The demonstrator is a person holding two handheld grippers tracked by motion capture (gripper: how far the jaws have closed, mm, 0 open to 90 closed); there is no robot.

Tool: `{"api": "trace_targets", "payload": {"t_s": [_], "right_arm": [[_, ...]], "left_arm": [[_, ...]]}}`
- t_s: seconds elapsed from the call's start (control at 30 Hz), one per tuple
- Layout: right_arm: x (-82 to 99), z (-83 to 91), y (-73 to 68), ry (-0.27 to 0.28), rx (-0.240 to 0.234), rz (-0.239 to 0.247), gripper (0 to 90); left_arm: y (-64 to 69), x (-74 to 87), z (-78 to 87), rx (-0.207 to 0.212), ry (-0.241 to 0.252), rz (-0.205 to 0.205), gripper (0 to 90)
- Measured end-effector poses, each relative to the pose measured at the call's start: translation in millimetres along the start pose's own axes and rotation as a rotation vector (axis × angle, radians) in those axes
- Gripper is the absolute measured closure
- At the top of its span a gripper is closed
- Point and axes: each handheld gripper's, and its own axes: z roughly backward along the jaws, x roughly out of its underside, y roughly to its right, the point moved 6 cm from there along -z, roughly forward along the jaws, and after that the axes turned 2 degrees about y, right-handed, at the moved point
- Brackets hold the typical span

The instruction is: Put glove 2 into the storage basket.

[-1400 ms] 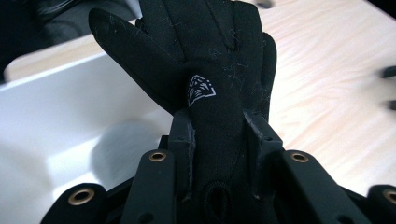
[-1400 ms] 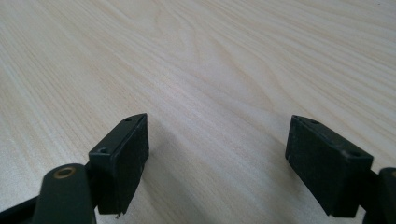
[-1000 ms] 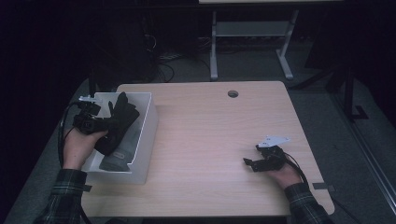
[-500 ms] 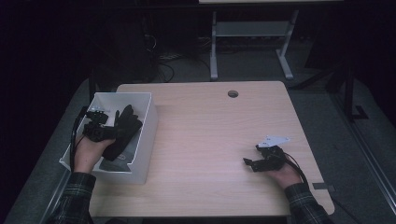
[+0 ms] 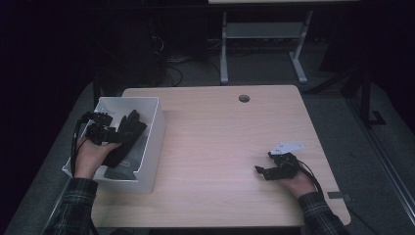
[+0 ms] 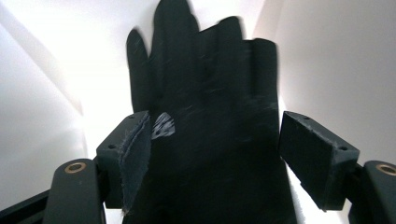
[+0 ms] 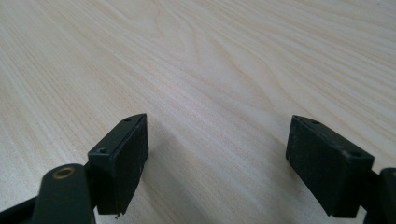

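You're at the release: your left gripper (image 5: pixel 113 134) has just been spreading its jaws, which now stand apart around the limp black fabric glove (image 6: pixel 205 126) inside the white plastic bin (image 5: pixel 151 142). Your right gripper (image 5: pixel 262 171) rests on the pale wooden worktop (image 5: pixel 220 147), jaws apart, empty. Next I'd lift the left clear without snagging fabric.

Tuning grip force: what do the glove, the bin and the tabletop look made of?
Black glove: likely soft fabric or leather, matte; it drapes limply, fine scuff marks.
White bin: probably plastic, smooth; thin rigid walls.
Table: wood-look laminate or veneer, satin; pale printed-looking grain.
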Motion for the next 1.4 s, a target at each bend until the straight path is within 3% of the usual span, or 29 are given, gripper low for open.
{"api": "trace_targets", "payload": {"t_s": [0.37, 0.67, 0.83, 1.0, 1.03, 1.23, 1.4], "right_arm": [[0.0, 0.0, 0.0, 0.0, 0.0, 0.0, 20.9], [0.0, 0.0, 0.0, 0.0, 0.0, 0.0, 20.9], [0.0, -0.2, 0.1, 0.001, 0.001, -0.003, 20.3], [-0.1, -0.5, 0.4, 0.001, 0.005, -0.005, 19.2], [-0.1, -0.6, 0.5, 0.001, 0.005, -0.005, 19.0], [-0.1, -0.6, 0.5, 0.001, 0.006, -0.004, 18.8], [-0.1, -0.7, 0.6, 0.0, 0.006, -0.004, 18.6]], "left_arm": [[1.0, -8.8, 7.1, -0.002, 0.035, -0.009, 24.6], [25.2, -32.1, 26.2, 0.057, 0.1, -0.047, 24.6], [51.6, -51.9, 34.8, 0.101, 0.141, -0.088, 24.6], [88.9, -65.0, 31.7, 0.167, 0.167, -0.118, 24.6], [95.2, -66.6, 31.0, 0.172, 0.159, -0.138, 24.5], [133.3, -76.5, 28.3, 0.213, 0.189, -0.167, 21.7], [166.2, -75.4, 20.5, 0.261, 0.197, -0.201, 20.3]]}}
